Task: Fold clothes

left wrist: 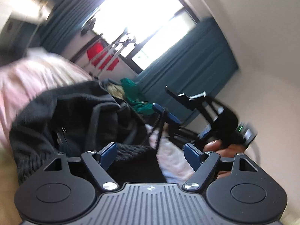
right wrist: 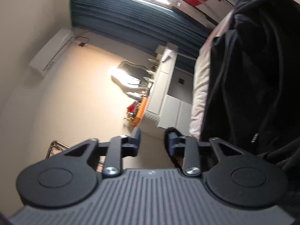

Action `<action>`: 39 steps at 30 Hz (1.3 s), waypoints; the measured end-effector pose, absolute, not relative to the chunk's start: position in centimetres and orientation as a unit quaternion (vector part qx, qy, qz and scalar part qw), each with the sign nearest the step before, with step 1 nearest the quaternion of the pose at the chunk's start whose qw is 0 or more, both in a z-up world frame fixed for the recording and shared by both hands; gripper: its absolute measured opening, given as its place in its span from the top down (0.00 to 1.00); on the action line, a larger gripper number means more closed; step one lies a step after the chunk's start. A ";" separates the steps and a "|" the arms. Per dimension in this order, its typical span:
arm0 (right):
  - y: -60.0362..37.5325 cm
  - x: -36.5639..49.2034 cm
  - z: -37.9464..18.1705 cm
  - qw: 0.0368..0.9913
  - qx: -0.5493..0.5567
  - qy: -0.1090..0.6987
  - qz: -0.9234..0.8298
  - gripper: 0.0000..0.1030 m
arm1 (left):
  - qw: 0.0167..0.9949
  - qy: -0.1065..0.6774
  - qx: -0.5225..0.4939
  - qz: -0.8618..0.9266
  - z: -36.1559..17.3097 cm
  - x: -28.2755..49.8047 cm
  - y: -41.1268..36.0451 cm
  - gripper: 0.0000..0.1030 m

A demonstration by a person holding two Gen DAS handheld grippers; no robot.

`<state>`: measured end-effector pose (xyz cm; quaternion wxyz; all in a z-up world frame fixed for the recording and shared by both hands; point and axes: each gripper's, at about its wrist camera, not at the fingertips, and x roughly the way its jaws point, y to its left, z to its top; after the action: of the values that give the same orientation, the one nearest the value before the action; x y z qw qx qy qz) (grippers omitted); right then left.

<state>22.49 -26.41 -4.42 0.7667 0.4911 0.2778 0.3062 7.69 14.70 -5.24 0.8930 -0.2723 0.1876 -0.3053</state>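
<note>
1. The left gripper (left wrist: 151, 156) has its blue-padded fingers (left wrist: 107, 154) spread wide apart. Black knit fabric of the black garment (left wrist: 75, 116) lies between and behind them, but neither pad clearly presses on it.
2. The right gripper (right wrist: 152, 142), seen in its own camera, is also spread, with nothing across the gap. A dark fuzzy edge sits against its right finger (right wrist: 171, 140); whether that is cloth caught on the pad is unclear.
3. In the left view the right gripper (left wrist: 166, 112) appears further off, held by a hand (left wrist: 219, 146), with thin black cords hanging at its blue fingers; a grip on them cannot be confirmed.
4. The black garment is bunched on pale pink bedding (left wrist: 28, 78); in the right view it fills the right side.
5. Both views are tilted and motion-blurred. A green garment (left wrist: 136, 97) beyond is partly hidden, and the window (left wrist: 142, 18) is blown out.
</note>
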 end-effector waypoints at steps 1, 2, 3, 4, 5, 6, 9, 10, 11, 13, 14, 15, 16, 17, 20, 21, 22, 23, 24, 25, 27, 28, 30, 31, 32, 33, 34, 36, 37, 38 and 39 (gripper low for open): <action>-26.8 22.6 -4.6 0.767 0.484 0.288 0.306 0.65 | 0.904 0.187 -0.243 -0.298 -5.2 7.7 13.9 0.24; -27.2 22.5 -5.0 0.768 0.479 0.293 0.307 0.65 | 0.914 0.188 -0.214 -0.290 -5.3 7.8 13.2 0.25; -27.7 22.3 -5.6 0.770 0.475 0.295 0.309 0.65 | 0.920 0.191 -0.191 -0.284 -5.4 7.7 12.6 0.29; -28.2 22.1 -6.2 0.769 0.474 0.297 0.309 0.65 | 0.926 0.193 -0.168 -0.278 -5.5 7.6 12.0 0.32; -29.0 21.8 -7.0 0.768 0.477 0.298 0.305 0.65 | 0.931 0.196 -0.144 -0.271 -5.6 7.5 11.4 0.34; -29.9 21.5 -8.1 0.766 0.485 0.300 0.297 0.65 | 0.936 0.199 -0.120 -0.265 -5.7 7.4 10.9 0.39; -32.6 21.4 -12.0 0.749 0.519 0.319 0.260 0.65 | 0.941 0.219 -0.038 -0.257 -6.1 7.1 8.8 0.44; -33.4 21.5 -13.2 0.743 0.531 0.328 0.242 0.67 | 0.941 0.229 -0.001 -0.250 -6.5 7.1 7.8 0.46; -33.9 21.6 -14.4 0.736 0.544 0.337 0.220 0.67 | 0.941 0.237 0.037 -0.238 -7.1 7.0 6.8 0.48; -34.5 21.6 -16.0 0.722 0.560 0.361 0.183 0.67 | 0.939 0.254 0.073 -0.219 -8.5 7.4 5.5 0.58; -34.4 21.7 -16.4 0.719 0.557 0.376 0.179 0.67 | 0.938 0.266 0.069 -0.211 -9.0 7.9 5.3 0.59; -34.1 21.8 -16.2 0.723 0.542 0.387 0.183 0.67 | 0.938 0.271 0.061 -0.206 -9.3 8.4 5.4 0.63; -33.7 21.7 -15.8 0.731 0.523 0.396 0.188 0.67 | 0.940 0.270 0.048 -0.200 -9.4 8.9 5.6 0.66; -33.3 21.6 -15.4 0.738 0.503 0.405 0.193 0.68 | 0.942 0.270 0.035 -0.195 -9.5 9.3 5.8 0.66; -32.6 20.6 -13.3 0.772 0.434 0.425 0.189 0.68 | 0.946 0.263 -0.010 -0.190 -9.4 10.0 6.9 0.74; -32.6 19.9 -12.6 0.778 0.423 0.423 0.193 0.68 | 0.946 0.261 -0.028 -0.190 -9.3 10.1 7.3 0.79; -32.6 19.2 -12.1 0.781 0.420 0.418 0.198 0.67 | 0.946 0.258 -0.047 -0.190 -9.2 10.1 7.8 0.80; -32.6 18.5 -11.6 0.783 0.418 0.413 0.202 0.67 | 0.947 0.252 -0.067 -0.188 -9.0 9.9 8.3 0.80; -32.7 17.6 -11.2 0.788 0.417 0.406 0.201 0.66 | 0.947 0.247 -0.083 -0.187 -8.8 9.8 8.9 0.81; -32.8 16.7 -10.7 0.797 0.413 0.397 0.193 0.64 | 0.947 0.242 -0.099 -0.185 -8.6 9.6 9.5 0.81; -33.3 14.6 -9.5 0.826 0.396 0.366 0.167 0.61 | 0.945 0.240 -0.128 -0.182 -8.0 9.4 10.6 0.82; -33.7 13.7 -8.9 0.841 0.384 0.349 0.153 0.61 | 0.944 0.241 -0.135 -0.182 -7.7 9.6 10.8 0.82; -34.3 12.0 -7.9 0.868 0.362 0.318 0.122 0.61 | 0.942 0.243 -0.147 -0.181 -7.2 9.9 11.0 0.82; -34.3 11.4 -7.5 0.872 0.354 0.311 0.130 0.61 | 0.942 0.243 -0.147 -0.181 -7.2 9.9 10.9 0.82; -34.1 10.9 -7.1 0.874 0.345 0.309 0.150 0.61 | 0.941 0.244 -0.146 -0.181 -7.2 9.9 10.9 0.82; -33.9 10.4 -6.7 0.875 0.336 0.306 0.169 0.61 | 0.941 0.244 -0.146 -0.181 -7.2 9.9 10.8 0.82; -33.3 9.7 -6.7 0.873 0.326 0.310 0.189 0.61 | 0.941 0.245 -0.146 -0.180 -7.2 9.9 10.8 0.82; -31.4 8.2 -7.0 0.866 0.306 0.324 0.227 0.61 | 0.941 0.246 -0.146 -0.180 -7.1 9.9 10.7 0.82; -30.5 7.6 -7.2 0.863 0.297 0.334 0.236 0.61 | 0.941 0.246 -0.146 -0.180 -7.1 9.9 10.6 0.81; -29.4 7.3 -7.8 0.861 0.287 0.350 0.231 0.61 | 0.941 0.247 -0.146 -0.179 -7.2 9.9 10.6 0.81; -28.5 6.9 -8.6 0.862 0.276 0.364 0.221 0.61 | 0.941 0.247 -0.147 -0.179 -7.3 10.0 10.6 0.81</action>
<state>6.88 -28.50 -8.59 0.8616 0.2763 0.3638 0.2214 9.99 10.62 -7.28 0.9409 -0.1473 0.2469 -0.1788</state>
